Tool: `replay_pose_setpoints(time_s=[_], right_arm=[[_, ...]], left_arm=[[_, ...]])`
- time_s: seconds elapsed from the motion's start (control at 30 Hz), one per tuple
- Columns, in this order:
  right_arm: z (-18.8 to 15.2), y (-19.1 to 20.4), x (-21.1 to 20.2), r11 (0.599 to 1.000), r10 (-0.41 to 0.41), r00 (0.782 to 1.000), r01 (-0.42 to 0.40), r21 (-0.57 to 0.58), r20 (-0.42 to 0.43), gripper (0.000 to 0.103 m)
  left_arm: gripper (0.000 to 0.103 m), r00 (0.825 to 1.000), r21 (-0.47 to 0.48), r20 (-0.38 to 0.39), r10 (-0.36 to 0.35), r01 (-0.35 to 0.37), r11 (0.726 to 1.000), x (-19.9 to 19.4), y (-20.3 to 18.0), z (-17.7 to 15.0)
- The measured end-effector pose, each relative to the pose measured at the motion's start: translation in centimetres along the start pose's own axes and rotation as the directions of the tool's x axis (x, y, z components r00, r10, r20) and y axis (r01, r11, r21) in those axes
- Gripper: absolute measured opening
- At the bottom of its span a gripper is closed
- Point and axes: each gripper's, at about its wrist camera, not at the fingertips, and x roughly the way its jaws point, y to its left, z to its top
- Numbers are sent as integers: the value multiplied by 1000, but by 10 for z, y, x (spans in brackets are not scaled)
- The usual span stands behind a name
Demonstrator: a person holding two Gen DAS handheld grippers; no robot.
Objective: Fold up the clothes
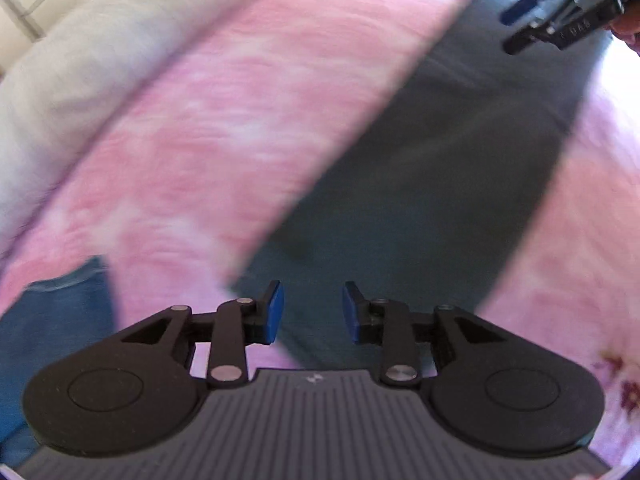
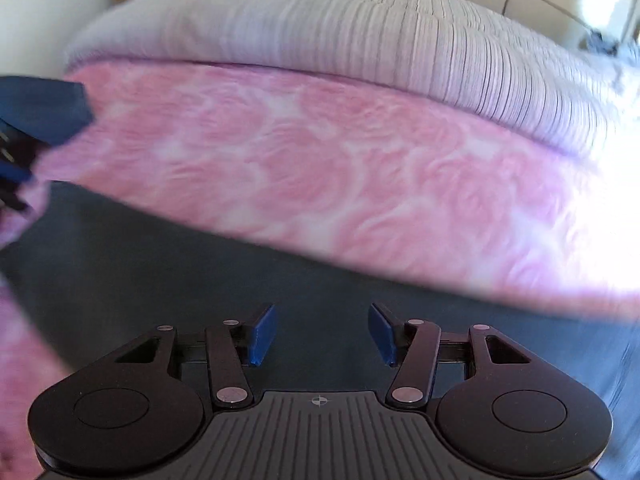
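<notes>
Denim (image 1: 52, 320) shows only leftward — both hand-held grippers (image 1: 313, 312) (image 2: 322, 334) spread, empty, over grey garment (image 2: 160, 280).

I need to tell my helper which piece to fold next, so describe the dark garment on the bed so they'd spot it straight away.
Start at the pink rose-patterned bedspread below the striped grey pillow. Lying flat on it, nearest the viewer, is the dark grey-green garment. It is the only plain, dark piece there, unlike the bright blue cloth off to the side.
</notes>
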Motion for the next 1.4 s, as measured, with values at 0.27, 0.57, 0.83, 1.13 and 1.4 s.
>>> replay_pose_setpoints(time_s=[0.27, 0.57, 0.83, 1.13, 1.4], right_arm=[[-68, 26, -32, 985, 1, 997, 13, 172, -78, 55], [-104, 5, -48, 968, -183, 969, 207, 144, -165, 55], [-107, 4, -60, 972, -181, 972, 200, 122, -151, 55], [-88, 73, -68, 996, -38, 998, 33, -83, -56, 55], [-63, 210, -26, 850, 200, 979, -158, -503, 30, 55]], left_arm=[[31, 997, 232, -21, 69, -62, 971, 4, -49, -21], [43, 975, 669, 11, 224, -174, 723, 19, -99, -67], [15, 951, 669, 26, 309, -246, 701, 16, -106, -74], [33, 960, 570, -15, 281, -223, 791, 19, -84, -61], [47, 947, 141, -8, 320, -316, 938, -53, -48, -74]])
